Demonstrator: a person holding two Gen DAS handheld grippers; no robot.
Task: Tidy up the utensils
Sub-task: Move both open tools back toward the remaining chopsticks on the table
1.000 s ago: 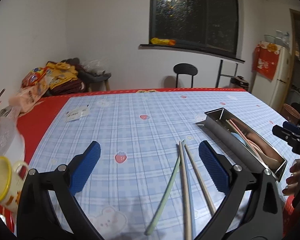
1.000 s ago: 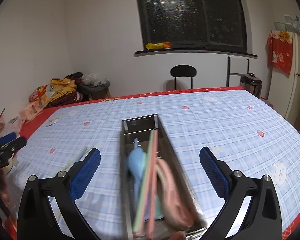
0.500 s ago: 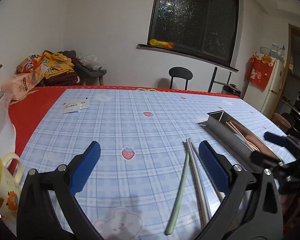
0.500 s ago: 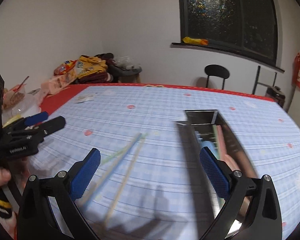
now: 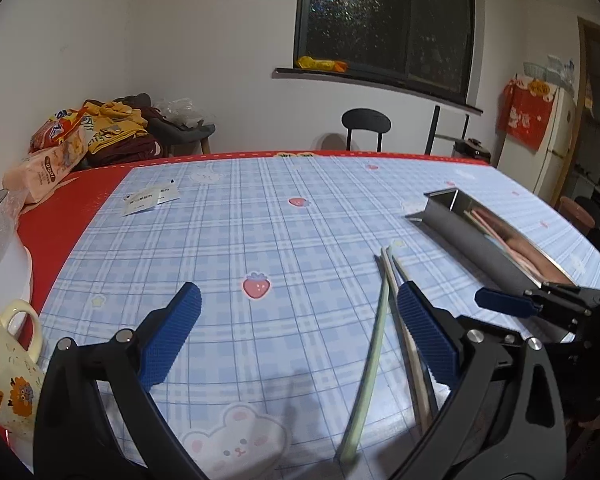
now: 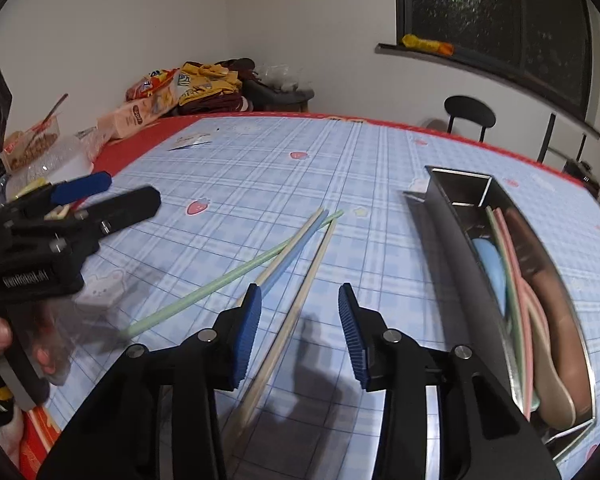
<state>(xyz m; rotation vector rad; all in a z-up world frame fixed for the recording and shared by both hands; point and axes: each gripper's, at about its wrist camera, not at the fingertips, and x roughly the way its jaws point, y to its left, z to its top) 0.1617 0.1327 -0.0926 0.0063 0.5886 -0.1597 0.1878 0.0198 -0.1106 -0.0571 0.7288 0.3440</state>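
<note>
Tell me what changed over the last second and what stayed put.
The right gripper swung left, away from the metal tray, and now straddles the beige chopstick with its jaws narrowed but not gripping. The left gripper stayed open and empty. The green chopstick, blue chopstick and tray did not move.

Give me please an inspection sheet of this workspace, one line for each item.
Surface: blue plaid tablecloth with a red border.
Job's things: four chopsticks lie loose; metal tray holds spoons and chopsticks.
Clutter: mug, paper slips, snack packs.
Grippers: right gripper open, a beige chopstick between its fingers; left gripper open, holding nothing.
Cables: nothing seen.
Surroundings: dark window, black chair, fridge.
</note>
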